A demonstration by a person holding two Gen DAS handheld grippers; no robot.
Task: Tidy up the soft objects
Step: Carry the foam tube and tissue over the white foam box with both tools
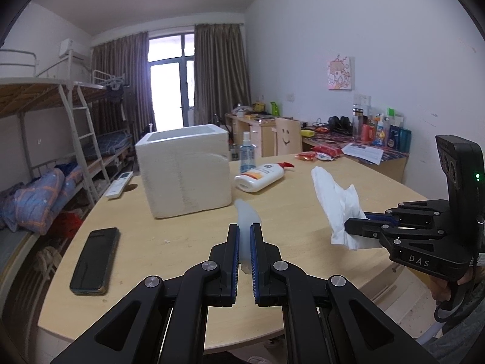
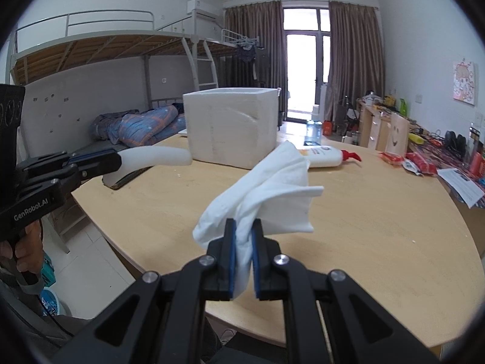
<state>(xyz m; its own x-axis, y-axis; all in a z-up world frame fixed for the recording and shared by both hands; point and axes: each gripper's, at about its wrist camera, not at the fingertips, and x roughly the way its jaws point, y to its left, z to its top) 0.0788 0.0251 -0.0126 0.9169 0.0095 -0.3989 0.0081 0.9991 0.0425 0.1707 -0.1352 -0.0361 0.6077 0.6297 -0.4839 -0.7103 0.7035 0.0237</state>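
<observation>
My left gripper [image 1: 244, 227] is shut on a white foam strip [image 1: 247, 215] and holds it above the wooden table [image 1: 182, 227]; the strip also shows in the right wrist view [image 2: 157, 155], curving right from the left gripper [image 2: 116, 159]. My right gripper [image 2: 243, 223] is shut on a crumpled white tissue [image 2: 272, 191], held above the table [image 2: 363, 227]. In the left wrist view the right gripper [image 1: 353, 230] and tissue [image 1: 336, 200] are at the right. A white foam box [image 1: 185, 170], open on top, stands on the table beyond both; it also shows in the right wrist view [image 2: 232, 127].
A black phone [image 1: 95, 261] lies at the table's left. A lotion pump bottle [image 1: 260, 177], a spray bottle [image 1: 247, 151] and a remote [image 1: 118, 184] lie near the box. Red snack packets [image 1: 321, 153] and papers sit far right. Bunk beds [image 1: 45, 139] stand to the left.
</observation>
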